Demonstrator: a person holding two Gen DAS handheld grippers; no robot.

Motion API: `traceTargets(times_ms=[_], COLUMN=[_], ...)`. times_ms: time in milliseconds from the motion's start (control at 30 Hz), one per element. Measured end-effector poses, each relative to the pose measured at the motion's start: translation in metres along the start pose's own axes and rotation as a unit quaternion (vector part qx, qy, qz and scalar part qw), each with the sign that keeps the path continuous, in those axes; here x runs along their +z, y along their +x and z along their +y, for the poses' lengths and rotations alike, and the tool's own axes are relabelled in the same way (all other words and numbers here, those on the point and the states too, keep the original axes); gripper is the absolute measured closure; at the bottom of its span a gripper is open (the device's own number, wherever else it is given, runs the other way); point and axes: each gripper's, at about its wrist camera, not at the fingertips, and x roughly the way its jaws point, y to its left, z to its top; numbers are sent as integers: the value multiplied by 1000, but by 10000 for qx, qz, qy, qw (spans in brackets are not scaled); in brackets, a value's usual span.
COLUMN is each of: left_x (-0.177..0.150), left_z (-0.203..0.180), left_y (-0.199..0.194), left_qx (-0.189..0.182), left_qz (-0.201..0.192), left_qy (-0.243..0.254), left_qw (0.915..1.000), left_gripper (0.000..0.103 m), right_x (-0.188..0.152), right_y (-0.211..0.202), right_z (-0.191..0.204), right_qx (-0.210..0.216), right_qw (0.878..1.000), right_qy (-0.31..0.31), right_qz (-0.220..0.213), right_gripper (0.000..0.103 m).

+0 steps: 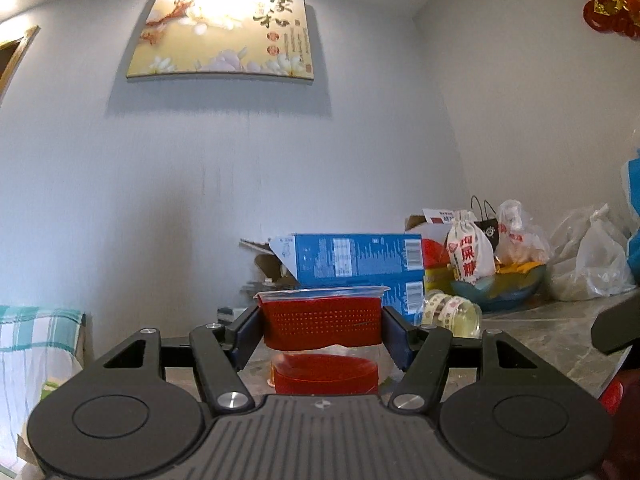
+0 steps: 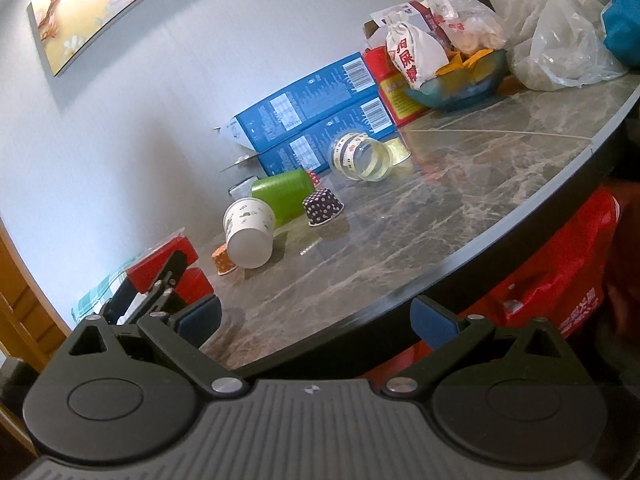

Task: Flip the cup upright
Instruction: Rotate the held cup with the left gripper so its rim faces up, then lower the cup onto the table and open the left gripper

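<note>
Red cup [image 1: 322, 322] upright, clamped between left gripper [image 1: 322, 330] fingers [image 1: 250, 334]

Glossy marble-look table [image 2: 460, 184], clear plastic cup [image 1: 320, 320] (red-banded)

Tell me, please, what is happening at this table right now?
A person is working with two hand-held grippers. The left hand-held gripper is shut on a clear plastic cup with a red sleeve, held rim-up over the marble table. The right hand-held gripper hangs open and empty at the table's edge. A white paper cup, a green cup and a clear jar lie tipped over.
</note>
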Motion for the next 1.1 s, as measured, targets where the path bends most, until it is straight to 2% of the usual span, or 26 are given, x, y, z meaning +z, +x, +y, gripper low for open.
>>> traceTargets(times_ms=[667, 700, 767, 833, 967, 1100], left_x=[-4, -4, -4, -4, -5, -4], left_z=[4, 4, 4, 2, -1, 10], left_y=[2, 2, 0, -3, -5, -14], left_qx=[-188, -204, -284, -402, -518, -689], left_qz=[349, 349, 352, 307, 430, 716], left_qy=[49, 65, 90, 150, 334, 241], left_qw=[9992, 9992, 9989, 9986, 9972, 9948], left_gripper=[33, 32, 21, 5, 3, 3], right_x=[-4, -3, -4, -4, -4, -4], right_y=[0, 1, 0, -1, -1, -4], right_z=[7, 7, 7, 8, 9, 11], right_qx=[21, 29, 38, 49, 52, 51], right_qw=[10000, 10000, 10000, 10000, 10000, 9999], right_qy=[-21, -16, -21, -35, -52, -119], right_qz=[43, 47, 50, 46, 50, -7], right_gripper=[1, 1, 1, 1, 1, 1])
